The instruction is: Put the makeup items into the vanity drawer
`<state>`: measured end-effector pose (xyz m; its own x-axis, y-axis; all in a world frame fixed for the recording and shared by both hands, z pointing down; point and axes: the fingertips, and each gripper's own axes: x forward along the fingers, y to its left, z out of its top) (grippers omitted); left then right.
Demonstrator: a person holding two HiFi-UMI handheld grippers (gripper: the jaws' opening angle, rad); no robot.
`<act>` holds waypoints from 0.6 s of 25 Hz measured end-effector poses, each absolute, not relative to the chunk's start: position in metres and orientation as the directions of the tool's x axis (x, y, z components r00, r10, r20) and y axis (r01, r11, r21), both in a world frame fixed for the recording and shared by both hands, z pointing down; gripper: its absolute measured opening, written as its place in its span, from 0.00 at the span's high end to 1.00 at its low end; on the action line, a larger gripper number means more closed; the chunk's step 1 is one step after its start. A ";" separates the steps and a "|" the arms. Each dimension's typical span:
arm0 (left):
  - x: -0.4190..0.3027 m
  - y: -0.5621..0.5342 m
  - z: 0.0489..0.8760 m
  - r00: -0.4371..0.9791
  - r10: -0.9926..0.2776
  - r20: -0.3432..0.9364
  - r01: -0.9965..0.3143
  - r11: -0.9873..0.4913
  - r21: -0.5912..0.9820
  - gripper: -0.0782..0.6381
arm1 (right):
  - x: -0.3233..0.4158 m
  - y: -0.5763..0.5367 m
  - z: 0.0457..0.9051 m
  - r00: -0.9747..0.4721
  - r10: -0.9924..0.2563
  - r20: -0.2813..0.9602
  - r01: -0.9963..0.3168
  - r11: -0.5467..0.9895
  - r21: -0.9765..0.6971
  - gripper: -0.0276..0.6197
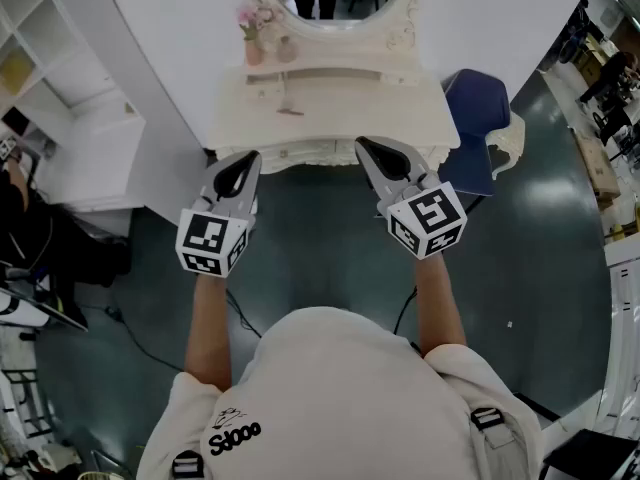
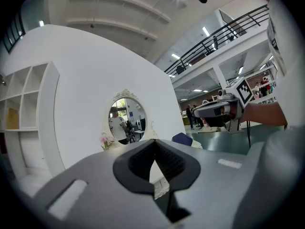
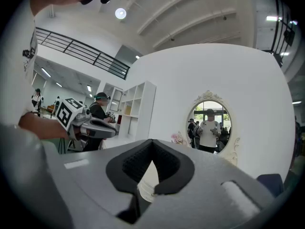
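Only from the head view: left tool (image 1: pixel 250 158) and right tool (image 1: pixel 362 144) level, side by side, near the front edge of the white vanity table (image 1: pixel 400 98), with a blue chair (image 1: pixel 478 108) at its right. On the tabletop, well ahead of both tools, a thin dark makeup item (image 1: pixel 291 112), too small to name, and a small jar (image 1: pixel 287 48) beside pink flowers (image 1: pixel 254 18). Only from the tool views: both pairs of jaws pressed together, pinching nothing, with the whole oval mirror (image 3: pixel 209 120) upright above the table.
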<state>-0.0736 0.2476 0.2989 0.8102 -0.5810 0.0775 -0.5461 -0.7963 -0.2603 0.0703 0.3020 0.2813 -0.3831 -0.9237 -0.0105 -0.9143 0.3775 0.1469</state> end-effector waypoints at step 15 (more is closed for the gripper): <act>-0.045 0.242 0.327 0.776 -0.621 0.114 -0.590 -0.777 -0.221 0.87 | 0.104 0.290 0.300 -0.445 -0.896 -0.019 -0.893 0.441 0.090 0.95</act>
